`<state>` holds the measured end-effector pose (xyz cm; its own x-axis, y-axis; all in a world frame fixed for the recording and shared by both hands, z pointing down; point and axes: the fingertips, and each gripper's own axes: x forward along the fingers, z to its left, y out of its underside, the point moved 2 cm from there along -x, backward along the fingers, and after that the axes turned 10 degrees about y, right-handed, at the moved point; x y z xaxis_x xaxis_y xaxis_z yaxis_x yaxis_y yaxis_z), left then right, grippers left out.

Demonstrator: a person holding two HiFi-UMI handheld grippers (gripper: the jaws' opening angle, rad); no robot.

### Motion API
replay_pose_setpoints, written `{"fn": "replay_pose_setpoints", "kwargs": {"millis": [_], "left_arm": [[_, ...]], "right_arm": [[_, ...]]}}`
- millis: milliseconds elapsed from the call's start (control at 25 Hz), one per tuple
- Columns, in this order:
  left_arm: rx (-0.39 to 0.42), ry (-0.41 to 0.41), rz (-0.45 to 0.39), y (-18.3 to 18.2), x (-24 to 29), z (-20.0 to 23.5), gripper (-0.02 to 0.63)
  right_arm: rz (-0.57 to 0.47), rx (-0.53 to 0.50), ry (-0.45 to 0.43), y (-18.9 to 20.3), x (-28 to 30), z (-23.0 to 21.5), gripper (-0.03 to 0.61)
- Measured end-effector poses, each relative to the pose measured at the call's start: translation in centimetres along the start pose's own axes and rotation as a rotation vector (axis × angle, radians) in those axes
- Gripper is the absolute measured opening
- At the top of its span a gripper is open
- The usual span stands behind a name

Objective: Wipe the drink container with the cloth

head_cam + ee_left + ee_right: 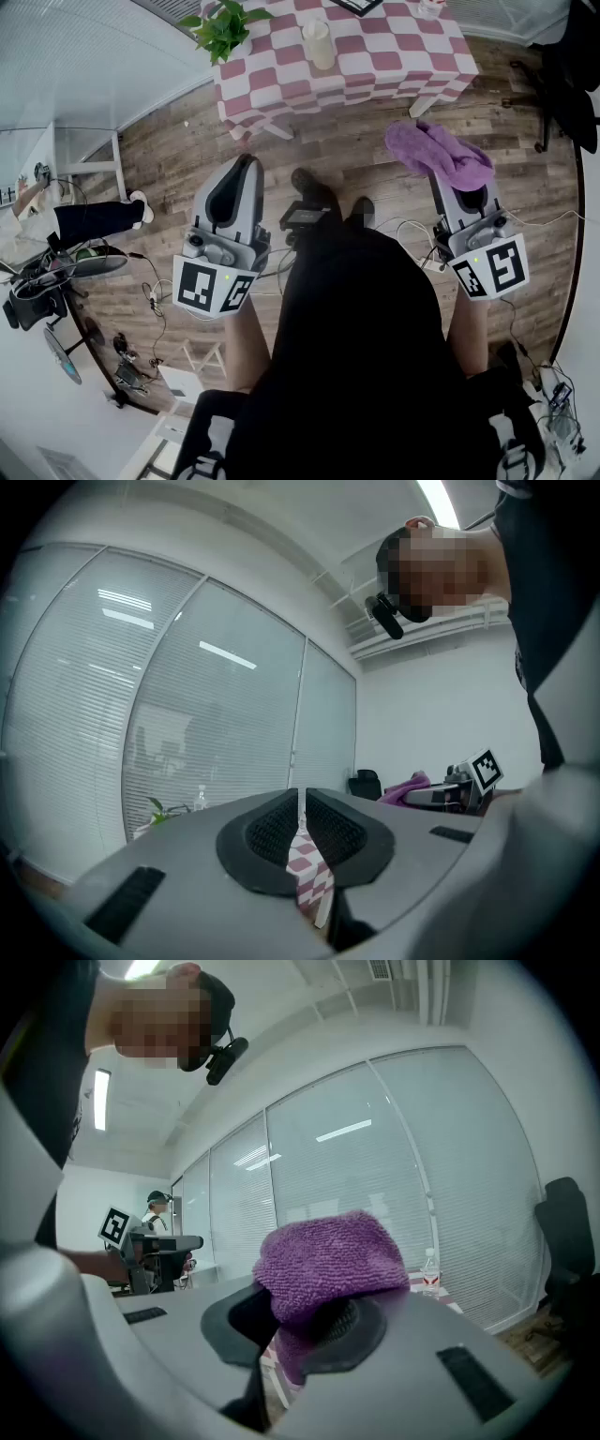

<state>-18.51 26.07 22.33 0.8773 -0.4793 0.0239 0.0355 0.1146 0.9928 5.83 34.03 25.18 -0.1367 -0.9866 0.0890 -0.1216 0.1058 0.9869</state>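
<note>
Left gripper (302, 827): the jaws are closed together, with nothing between them; it points level toward the worktop.
Right gripper (295, 1327): the jaws are closed on the purple cloth (328, 1260), which bunches above and in front of them.
Drink container (321, 42): I take it to be the pale one that stands on the checkered worktop (375, 67), right of the plant (223, 26).
Direction: it lies ahead of both grippers and well apart from them, between their two lines; neither is clearly nearer. The right gripper would need to go forward and to its left.
Long axis: upright.
Second bottle (430, 1274): clear, with a reddish band.
Writing: nothing can be read; the band's print is too small, and the gripper cubes carry only square markers.
</note>
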Motion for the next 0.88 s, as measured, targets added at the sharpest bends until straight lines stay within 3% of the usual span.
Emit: {"fn": "replay_pose_setpoints", "kwargs": {"millis": [880], "left_arm": [[-0.004, 0.010, 0.101, 2.3, 1.8, -1.2, 0.049]], "right_arm": [[0.068, 0.039, -0.034, 2.7, 0.7, -0.2, 0.071]]}}
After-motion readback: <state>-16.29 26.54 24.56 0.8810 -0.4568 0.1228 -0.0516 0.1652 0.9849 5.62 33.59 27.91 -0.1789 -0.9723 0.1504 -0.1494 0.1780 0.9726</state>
